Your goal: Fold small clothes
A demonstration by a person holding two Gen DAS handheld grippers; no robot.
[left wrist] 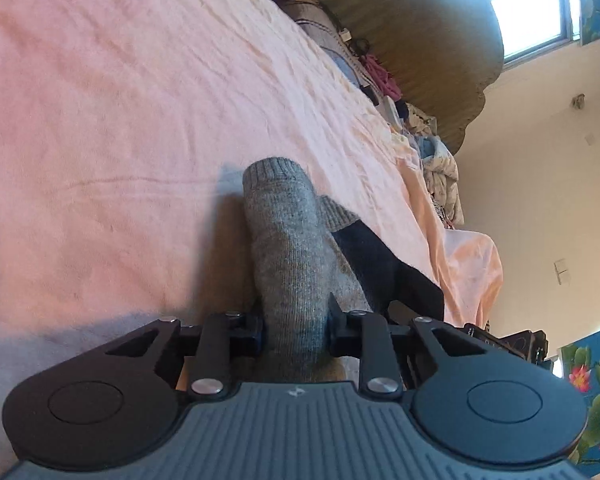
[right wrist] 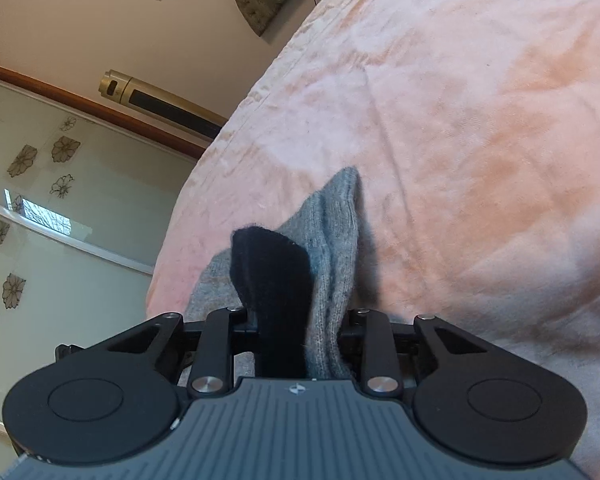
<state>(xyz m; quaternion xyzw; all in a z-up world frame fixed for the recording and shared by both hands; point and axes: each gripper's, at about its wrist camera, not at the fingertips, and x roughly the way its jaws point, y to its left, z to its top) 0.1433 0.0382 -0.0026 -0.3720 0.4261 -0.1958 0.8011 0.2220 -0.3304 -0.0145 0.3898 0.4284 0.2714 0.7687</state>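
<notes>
Gripping grey sock point(left wrist: 288, 248), seemingly: both tools point(left wrist: 296, 330) point(right wrist: 296, 334).

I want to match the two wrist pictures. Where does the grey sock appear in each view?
Left wrist view: the grey sock runs from the lower centre, between the left tool fingers, up to its ribbed cuff at mid-frame.
Right wrist view: the grey sock is at centre, beside its black part, between the right tool fingers.
Shared landmark: the pink bedsheet beneath.

R claw point(right wrist: 296, 336) pinching grey/blk sock point(right wrist: 332, 232), pink bedsheet point(right wrist: 460, 120)
</notes>
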